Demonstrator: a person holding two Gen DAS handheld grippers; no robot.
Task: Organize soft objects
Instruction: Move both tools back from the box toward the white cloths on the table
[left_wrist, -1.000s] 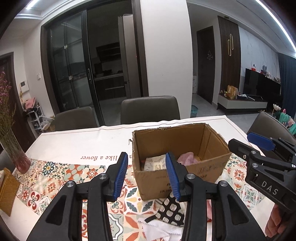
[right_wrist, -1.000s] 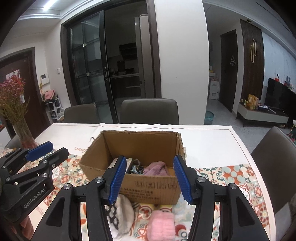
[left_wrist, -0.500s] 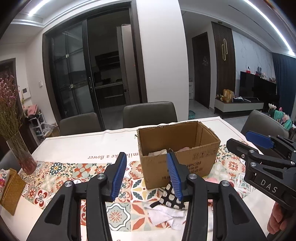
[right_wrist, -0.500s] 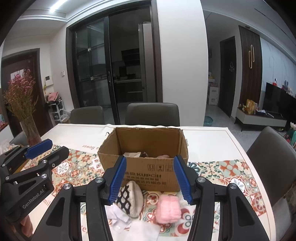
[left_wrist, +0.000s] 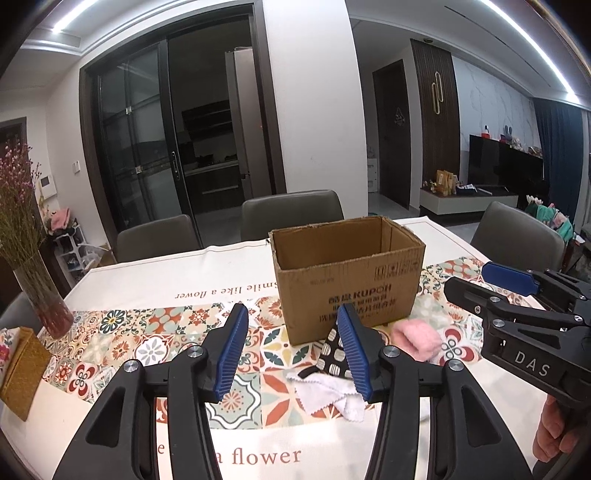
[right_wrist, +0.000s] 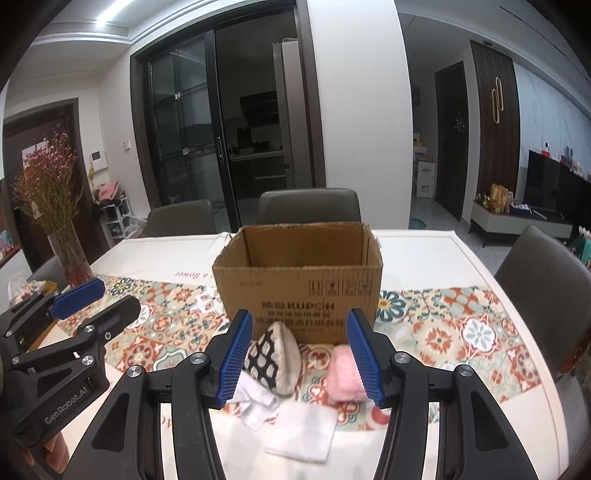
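On the tabletop, just near of the cardboard box, lie a patterned pouch, a pink roll to its right and white cloths nearest. Left gripper and right gripper hover above them, jaws spread, holding nothing.

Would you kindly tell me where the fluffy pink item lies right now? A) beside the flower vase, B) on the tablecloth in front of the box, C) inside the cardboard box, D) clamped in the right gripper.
B: the fluffy pink item rests on the patterned tablecloth in front of the cardboard box, while the right gripper is open and holds nothing.
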